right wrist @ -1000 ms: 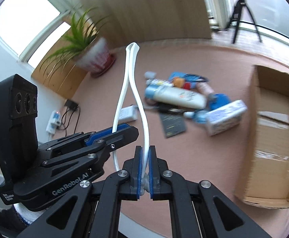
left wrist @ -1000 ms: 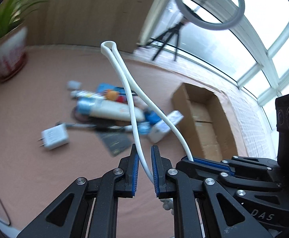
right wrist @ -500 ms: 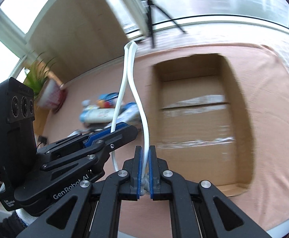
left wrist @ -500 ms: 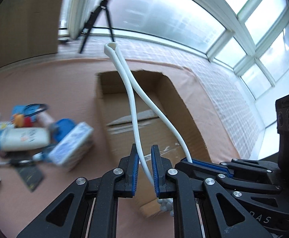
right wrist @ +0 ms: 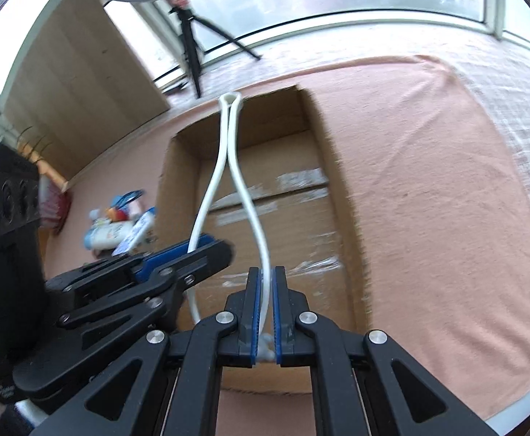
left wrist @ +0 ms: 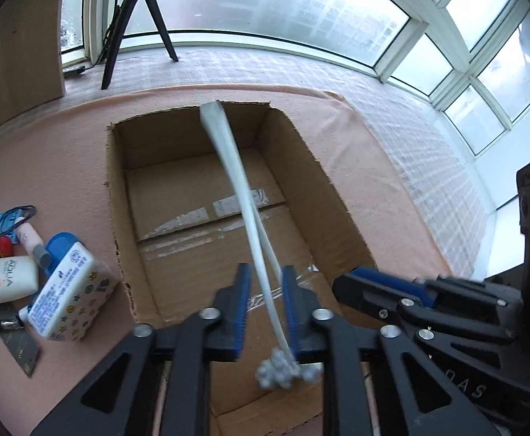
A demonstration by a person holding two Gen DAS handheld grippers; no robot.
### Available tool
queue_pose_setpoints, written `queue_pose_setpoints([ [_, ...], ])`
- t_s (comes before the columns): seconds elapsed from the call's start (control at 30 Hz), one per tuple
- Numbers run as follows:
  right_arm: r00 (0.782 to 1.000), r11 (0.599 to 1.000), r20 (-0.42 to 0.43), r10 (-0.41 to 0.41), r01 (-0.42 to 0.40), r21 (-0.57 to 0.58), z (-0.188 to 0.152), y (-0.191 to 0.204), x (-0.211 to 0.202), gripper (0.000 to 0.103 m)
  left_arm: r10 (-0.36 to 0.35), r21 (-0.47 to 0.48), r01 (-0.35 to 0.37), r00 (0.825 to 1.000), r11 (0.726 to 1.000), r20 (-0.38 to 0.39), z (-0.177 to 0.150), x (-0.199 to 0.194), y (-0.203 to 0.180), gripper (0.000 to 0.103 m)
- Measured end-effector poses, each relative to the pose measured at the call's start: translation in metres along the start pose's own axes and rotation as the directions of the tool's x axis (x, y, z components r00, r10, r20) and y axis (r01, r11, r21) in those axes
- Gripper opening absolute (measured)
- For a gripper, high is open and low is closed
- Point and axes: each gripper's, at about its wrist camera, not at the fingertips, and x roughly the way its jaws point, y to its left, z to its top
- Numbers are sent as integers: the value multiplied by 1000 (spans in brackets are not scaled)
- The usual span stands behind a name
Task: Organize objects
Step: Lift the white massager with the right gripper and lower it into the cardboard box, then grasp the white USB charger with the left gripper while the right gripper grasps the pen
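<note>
- Pink cloth covers the tabletop beneath a curved window, and both claws hang over an open cardboard box at the middle of each frame.
- Left claw: its jaws are opening, and the white folded cable runs up between the blue pads with a gap on either side, so no pad presses on it.
- Right claw: narrow, pads against one strand of the cable; these jaws too are starting to part.
- Key relation: the cable's long axis runs from the claws at the bottom of the frame up to its folded bend near the box's far wall, so its whole length lies over the box opening. Both claws sit at the same end, side by side; the right one alone carries it.
- Judgement: once the right claw lets go, the cable should drop lengthwise inside the box.
- Against the earlier frames: the clutter of bottles and packets filled the centre then; now it sits at lower left, the box is central, and the left claw has loosened.
</note>
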Motion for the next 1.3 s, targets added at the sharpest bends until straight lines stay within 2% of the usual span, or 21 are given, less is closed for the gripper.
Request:
queue_pose_setpoints([
  [0.03, 1000, 1000, 9, -17, 17, 0, 0, -2, 0, 20, 17, -1, -17, 1000, 1000, -2, 0, -1, 2, 36],
  [0.1, 998, 998, 36, -55, 55, -1, -1, -4, -5, 31, 43, -17, -43, 999, 999, 2, -2, -7, 9, 58],
  [0.17, 996, 998, 57, -64, 64, -3, -2, -6, -10, 41, 51, -32, -50, 998, 998, 27, -5, -18, 16, 61],
  [0.23, 993, 996, 81, -85, 85, -7, -5, -5, -14, 45, 76, -23, -75, 996, 997, 53, -6, -32, 21, 62],
  [0.3, 991, 994, 92, -101, 104, -34, -8, 1, -18, 45, 101, -11, -100, 992, 995, 75, -9, -44, 26, 67],
  [0.4, 988, 991, 114, -104, 112, -71, -12, 14, -23, 45, 134, -9, -133, 986, 991, 101, -16, -62, 38, 67],
  [0.67, 981, 982, 189, -50, 82, -169, -20, 63, -28, 45, 227, -138, -212, 968, 968, 106, -47, -109, 114, 67],
  [0.9, 992, 975, 124, -9, 37, -221, -25, 105, -9, 45, 315, -241, -289, 946, 927, 78, -79, -137, 186, 69],
  [1.13, 997, 973, 43, 58, -47, -225, -29, 139, 11, 45, 384, -327, -363, 923, 873, 2, -114, -146, 260, 69],
  [1.3, 993, 968, -16, 117, -117, -221, -32, 164, 31, 45, 388, -363, -370, 921, 855, -26, -128, -147, 290, 70],
])
